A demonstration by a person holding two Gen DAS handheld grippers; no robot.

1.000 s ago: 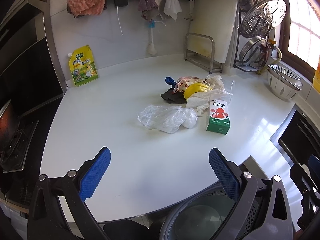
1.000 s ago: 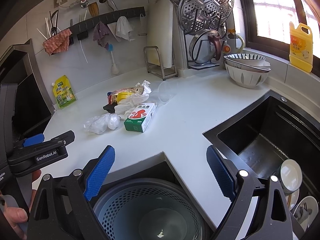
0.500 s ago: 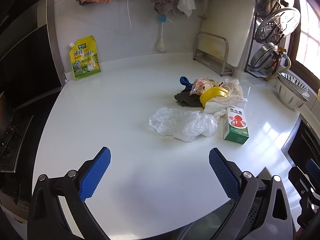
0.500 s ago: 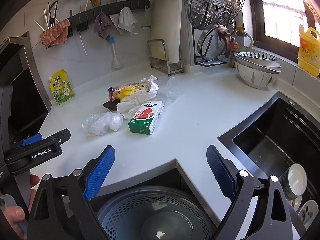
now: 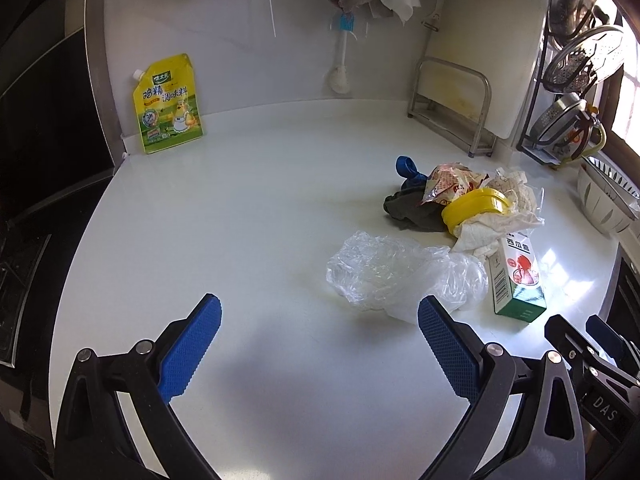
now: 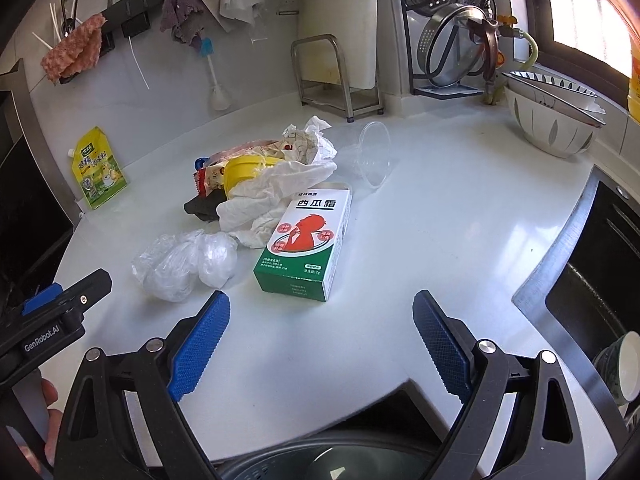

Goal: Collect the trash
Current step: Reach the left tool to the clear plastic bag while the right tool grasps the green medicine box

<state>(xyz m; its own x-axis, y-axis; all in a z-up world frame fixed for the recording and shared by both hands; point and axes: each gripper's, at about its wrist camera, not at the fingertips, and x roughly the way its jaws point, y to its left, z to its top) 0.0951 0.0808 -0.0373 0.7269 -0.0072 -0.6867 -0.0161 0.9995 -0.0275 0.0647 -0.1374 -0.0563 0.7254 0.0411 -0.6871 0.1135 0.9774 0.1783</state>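
While both grippers hang over the near part of the white counter [image 5: 248,216], neither one holds anything. The left gripper [image 5: 320,344] has its blue pads spread wide above bare counter, with the crumpled clear plastic bag [image 5: 396,274] lying just beyond its right pad. The right gripper [image 6: 322,338] is spread just as wide, and the green-and-white box [image 6: 306,242] lies flat on the counter a little past its fingertips.

The trash sits in one cluster toward the middle of the counter, nearer the sink side than the stove side. The plastic bag is at the cluster's near left, just beside the box. Behind the box, crumpled white paper [image 6: 276,196] leans against its far end, and a yellow lid [image 6: 240,170] rests on the heap with a red-printed wrapper [image 5: 452,184] behind it. A dark cloth-like scrap [image 5: 408,210] lies under the heap's left side, and a blue piece [image 5: 408,168] pokes out at the back — what it is cannot be told. A clear plastic cup [image 6: 374,158] lies on its side a little to the right of the heap, apart from it.

At the counter's far left corner a yellow pouch [image 5: 170,104] leans on the wall. A basket's [image 6: 332,460] grey rim shows below the counter's near edge, under the right gripper, and the black sink [image 6: 600,264] lies along the right edge.
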